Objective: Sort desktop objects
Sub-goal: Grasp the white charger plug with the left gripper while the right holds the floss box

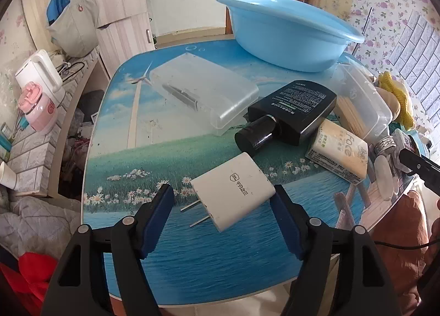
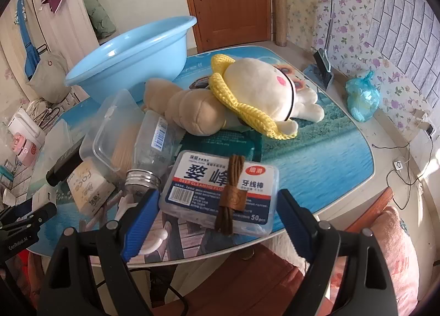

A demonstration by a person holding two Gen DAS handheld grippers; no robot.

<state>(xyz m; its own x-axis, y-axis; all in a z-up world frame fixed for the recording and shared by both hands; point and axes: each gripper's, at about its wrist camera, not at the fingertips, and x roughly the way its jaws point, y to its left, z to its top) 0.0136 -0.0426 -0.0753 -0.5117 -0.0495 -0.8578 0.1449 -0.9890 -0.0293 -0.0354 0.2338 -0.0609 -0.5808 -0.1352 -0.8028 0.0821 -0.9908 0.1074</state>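
A white charger plug (image 1: 233, 190) lies on the table, prongs to the left, between the wide-apart fingers of my open left gripper (image 1: 222, 206). Behind it lie a black bottle (image 1: 291, 112), a cream tube (image 1: 339, 151) and a frosted plastic case (image 1: 203, 93). The light-blue basin (image 1: 286, 30) stands at the back. My right gripper (image 2: 217, 208) is open around a floss-pick box (image 2: 220, 192) with a brown cord bundle (image 2: 232, 195) lying on it. Beyond are a clear bottle (image 2: 152, 148), a clear box of sticks (image 2: 115, 129), a plush toy (image 2: 255, 96) and the basin (image 2: 129, 52).
The table (image 1: 192, 255) has a printed sea-and-meadow top, with its edge close under both grippers. A counter (image 1: 35, 134) with a white kettle (image 1: 41, 74) and a pink appliance runs along the left. A blue bag (image 2: 361, 96) sits on the floor at right. A red-brown chair seat (image 2: 247, 280) is below.
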